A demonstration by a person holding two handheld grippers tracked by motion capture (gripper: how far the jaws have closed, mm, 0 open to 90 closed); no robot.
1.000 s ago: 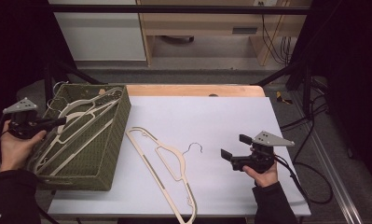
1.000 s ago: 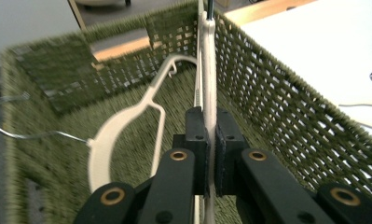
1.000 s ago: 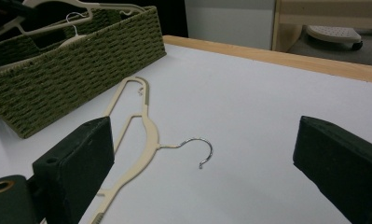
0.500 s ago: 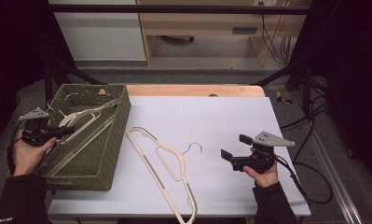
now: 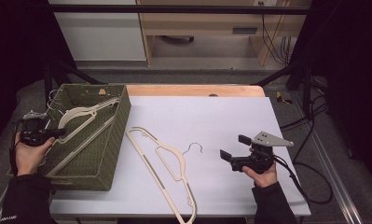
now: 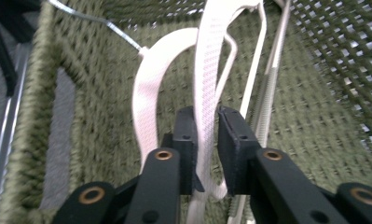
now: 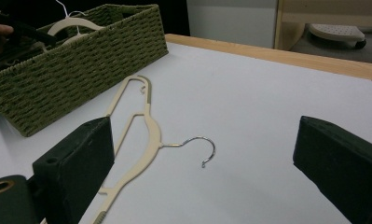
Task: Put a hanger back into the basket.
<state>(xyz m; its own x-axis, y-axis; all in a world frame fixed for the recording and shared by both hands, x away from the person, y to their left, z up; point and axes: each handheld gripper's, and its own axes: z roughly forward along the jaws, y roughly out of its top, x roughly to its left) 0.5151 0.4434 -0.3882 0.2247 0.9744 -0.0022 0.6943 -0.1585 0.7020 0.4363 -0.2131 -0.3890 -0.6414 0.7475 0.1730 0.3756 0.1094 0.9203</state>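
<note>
A cream hanger [image 5: 83, 113] lies slanted in the green woven basket [image 5: 124, 116] at the table's left. My left gripper [image 5: 58, 133] reaches into the basket from its left side. In the left gripper view its jaws [image 6: 205, 116] have just been opening, and the hanger's white strip [image 6: 207, 56] stands between the pads, loose. A second cream hanger [image 5: 167, 158] with a metal hook lies flat on the white table. My right gripper [image 5: 232, 147] rests to its right, open wide and holding nothing. The right gripper view looks between those jaws [image 7: 204, 135] at this hanger [image 7: 148, 123] and the basket [image 7: 81, 60].
The white tabletop [image 5: 211, 116] has a wooden strip along its far edge. Beyond it stand a cabinet and wooden furniture. Cables [image 5: 309, 186] trail off the right side of the table. Black frame bars stand at both sides.
My left hand has come down and moved right, lowering the hanger into the basket. The right hand and the hanger on the table have not moved.
</note>
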